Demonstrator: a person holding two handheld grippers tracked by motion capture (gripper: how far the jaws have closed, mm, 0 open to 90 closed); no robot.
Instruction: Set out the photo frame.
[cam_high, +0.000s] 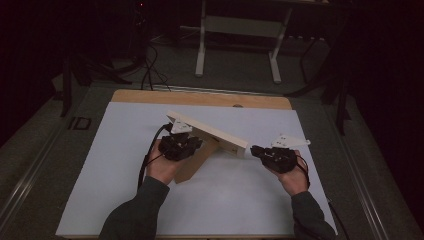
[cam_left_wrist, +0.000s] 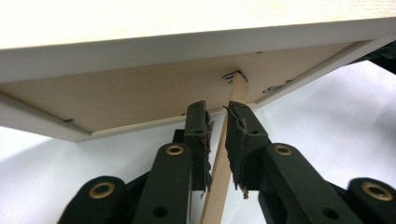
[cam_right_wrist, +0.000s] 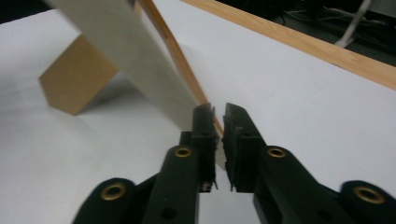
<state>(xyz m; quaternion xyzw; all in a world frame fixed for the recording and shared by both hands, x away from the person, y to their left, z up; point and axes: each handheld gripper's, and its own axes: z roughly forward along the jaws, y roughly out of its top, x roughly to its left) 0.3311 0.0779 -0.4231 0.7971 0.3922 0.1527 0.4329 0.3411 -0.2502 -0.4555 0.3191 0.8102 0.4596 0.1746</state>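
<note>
- the pale wooden picture frame (cam_high: 207, 131) with a brown back was held tilted above the white-covered counter (cam_high: 125, 190).
- the left claw (cam_left_wrist: 218, 123) was clamped on its thin brown fold-out stand (cam_left_wrist: 219, 177).
- the right claw (cam_right_wrist: 218, 122) was pinched shut on the frame's white lower edge.

A white sheet (cam_high: 240, 200) is spread over most of the table (cam_high: 200, 97), whose light wooden top is left bare as a strip along the far edge. Beyond it, grey floor (cam_high: 235, 75) is seen, on which the white legs of a further stand (cam_high: 201, 50) are set. Black cables (cam_high: 150, 70) are trailed across the floor at the far left.
</note>
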